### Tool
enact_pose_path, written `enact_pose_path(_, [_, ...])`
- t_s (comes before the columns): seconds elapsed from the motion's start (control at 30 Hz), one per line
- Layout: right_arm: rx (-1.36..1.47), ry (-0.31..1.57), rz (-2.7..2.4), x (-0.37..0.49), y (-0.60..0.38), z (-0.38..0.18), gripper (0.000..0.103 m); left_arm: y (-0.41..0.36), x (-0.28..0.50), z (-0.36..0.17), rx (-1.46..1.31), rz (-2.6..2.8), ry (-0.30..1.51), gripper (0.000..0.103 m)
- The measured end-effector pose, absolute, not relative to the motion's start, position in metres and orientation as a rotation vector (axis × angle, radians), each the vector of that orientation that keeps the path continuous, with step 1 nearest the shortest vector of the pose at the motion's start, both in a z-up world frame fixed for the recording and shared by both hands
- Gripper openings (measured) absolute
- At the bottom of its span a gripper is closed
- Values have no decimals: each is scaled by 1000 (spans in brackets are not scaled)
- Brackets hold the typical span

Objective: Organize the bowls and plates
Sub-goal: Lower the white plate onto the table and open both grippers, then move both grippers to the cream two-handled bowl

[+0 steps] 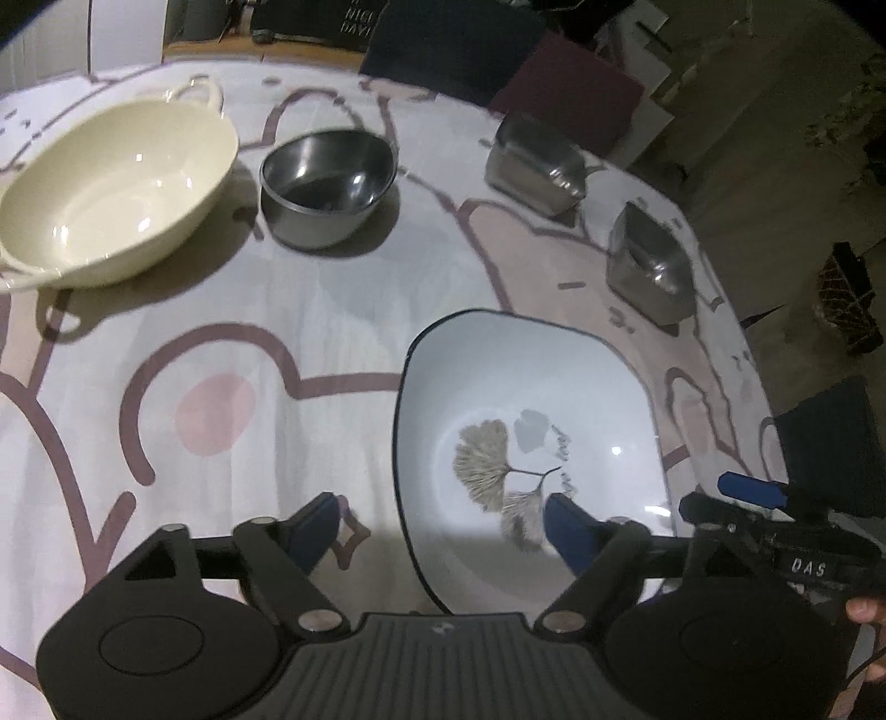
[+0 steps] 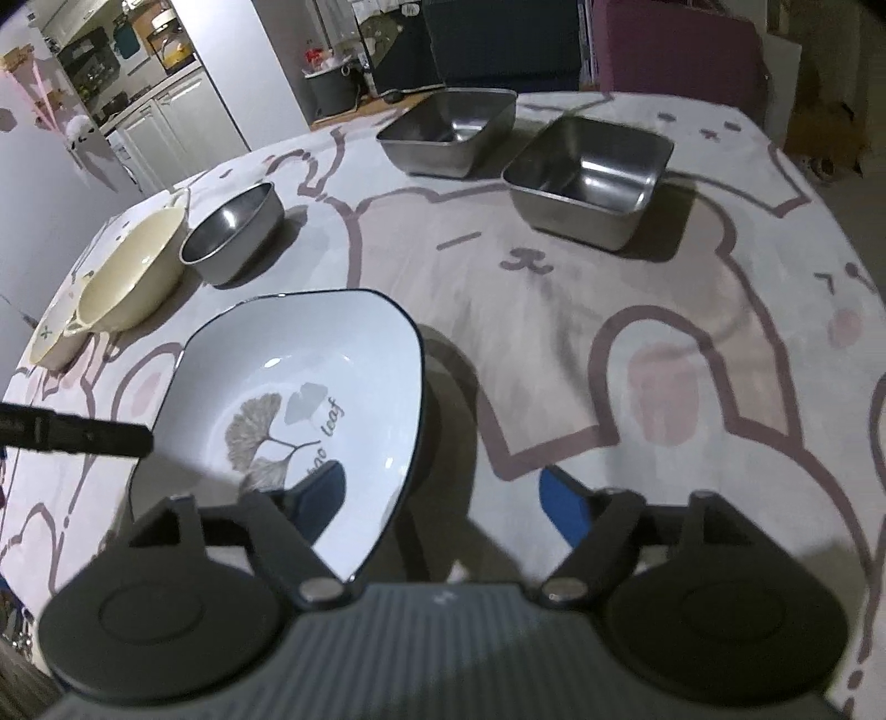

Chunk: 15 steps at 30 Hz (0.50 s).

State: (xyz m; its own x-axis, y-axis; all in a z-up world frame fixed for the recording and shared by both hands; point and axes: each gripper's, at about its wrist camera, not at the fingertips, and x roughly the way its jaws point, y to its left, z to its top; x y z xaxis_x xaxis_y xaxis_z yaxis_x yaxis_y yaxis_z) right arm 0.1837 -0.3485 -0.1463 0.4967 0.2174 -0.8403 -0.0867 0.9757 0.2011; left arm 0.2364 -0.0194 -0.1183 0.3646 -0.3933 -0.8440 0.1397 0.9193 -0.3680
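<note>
A white squarish bowl [image 1: 531,399] [image 2: 310,354] with a thin black rim and a leaf print sits on the patterned tablecloth [image 1: 266,332]. My left gripper [image 1: 443,526] is open astride the bowl's left rim, one blue pad over the inside and the other over the cloth, neither pressing. My right gripper [image 2: 443,493] is open astride the opposite rim in the same way. A cream two-handled bowl [image 1: 111,188] [image 2: 133,277] and a round steel bowl [image 1: 329,183] [image 2: 232,232] stand side by side farther back on the left.
Two square steel containers [image 2: 448,133] [image 2: 590,177] stand at the far right of the table. A small pale dish [image 2: 47,343] lies beside the cream bowl. The table edge [image 1: 736,332] curves close on the right, and dark chairs [image 2: 498,39] stand beyond the far side.
</note>
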Motion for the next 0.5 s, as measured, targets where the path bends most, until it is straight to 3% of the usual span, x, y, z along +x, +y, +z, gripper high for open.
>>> enact_pose_path(0.23, [34, 955, 219, 163, -340, -123, 102, -21, 218, -95, -186, -342, 1056, 100])
enact_pose_path(0.5, [-27, 881, 234, 145, -332, -95, 102, -11, 200, -71, -156, -332, 959, 103])
